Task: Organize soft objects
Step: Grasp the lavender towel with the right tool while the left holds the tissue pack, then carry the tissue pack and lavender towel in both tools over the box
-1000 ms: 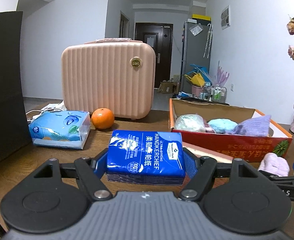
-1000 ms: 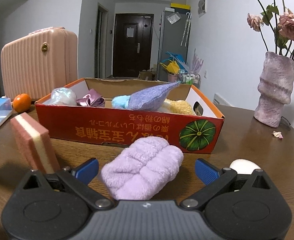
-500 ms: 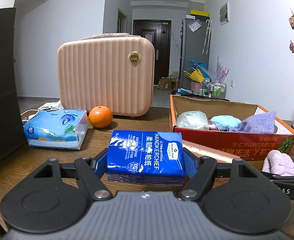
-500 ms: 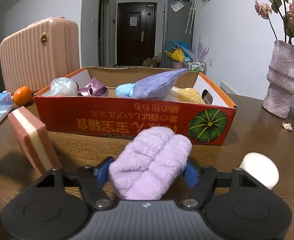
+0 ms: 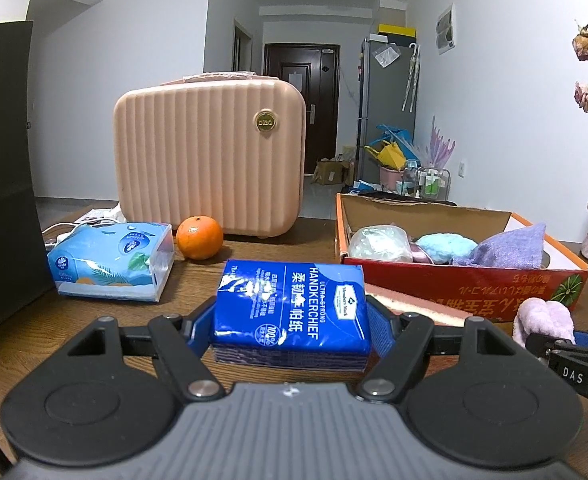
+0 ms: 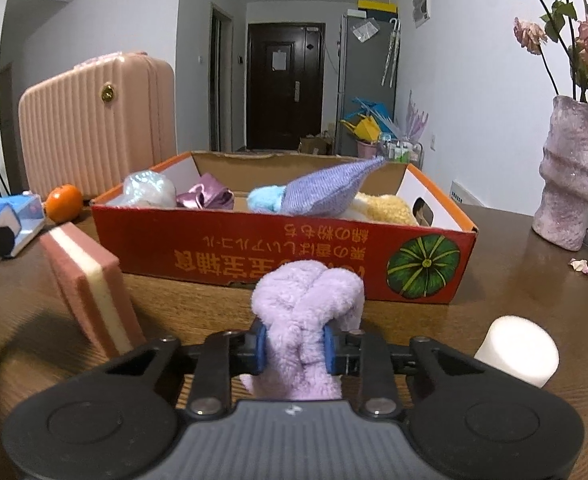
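Right wrist view: the lilac towel (image 6: 308,300) lies on the table (image 6: 494,280) just before the red box (image 6: 254,248), squeezed between the right gripper (image 6: 296,346)'s pads. The left gripper (image 5: 290,328) holds a tissue pack (image 5: 292,312) at a moderate opening. Several soft items already lie in the box; towel, pack, sponge (image 6: 88,280) and white puff (image 6: 520,350) remain outside. The box's near wall must be cleared; room above appears free.

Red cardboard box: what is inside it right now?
In the red cardboard box: a clear plastic bundle, shiny purple fabric, blue fluff, a lavender cloth, yellow fluff. The floor beneath them is hidden.
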Action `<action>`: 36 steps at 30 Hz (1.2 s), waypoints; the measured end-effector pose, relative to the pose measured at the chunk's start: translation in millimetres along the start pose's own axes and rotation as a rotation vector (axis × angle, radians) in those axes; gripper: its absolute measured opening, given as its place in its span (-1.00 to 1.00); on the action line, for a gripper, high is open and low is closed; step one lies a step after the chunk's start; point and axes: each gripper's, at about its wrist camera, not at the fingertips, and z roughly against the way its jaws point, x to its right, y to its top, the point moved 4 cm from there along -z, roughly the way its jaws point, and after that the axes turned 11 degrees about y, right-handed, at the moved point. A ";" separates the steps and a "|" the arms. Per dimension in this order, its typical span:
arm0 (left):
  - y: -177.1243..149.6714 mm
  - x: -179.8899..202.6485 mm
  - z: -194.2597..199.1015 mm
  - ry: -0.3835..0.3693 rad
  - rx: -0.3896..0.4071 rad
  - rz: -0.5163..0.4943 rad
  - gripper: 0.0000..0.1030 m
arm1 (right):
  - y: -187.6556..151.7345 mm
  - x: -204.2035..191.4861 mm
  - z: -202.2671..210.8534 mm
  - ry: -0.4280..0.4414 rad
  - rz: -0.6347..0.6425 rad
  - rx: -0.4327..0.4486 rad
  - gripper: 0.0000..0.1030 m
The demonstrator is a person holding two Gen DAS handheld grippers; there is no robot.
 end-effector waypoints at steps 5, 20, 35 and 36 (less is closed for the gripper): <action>1.4 3.1 7.4 -0.004 0.017 -0.002 0.45 | 3.3 -5.4 11.3 0.014 0.017 0.049 -0.52; 1.5 37.0 44.0 -0.038 0.077 -0.013 0.45 | 11.2 -32.0 67.5 0.073 0.082 0.214 -0.52; 14.4 64.8 80.0 -0.054 0.135 0.015 0.45 | 16.3 -23.3 113.8 0.086 0.079 0.329 -0.52; 15.6 66.7 81.3 -0.055 0.137 0.017 0.45 | 17.3 -22.0 115.3 0.086 0.078 0.336 -0.52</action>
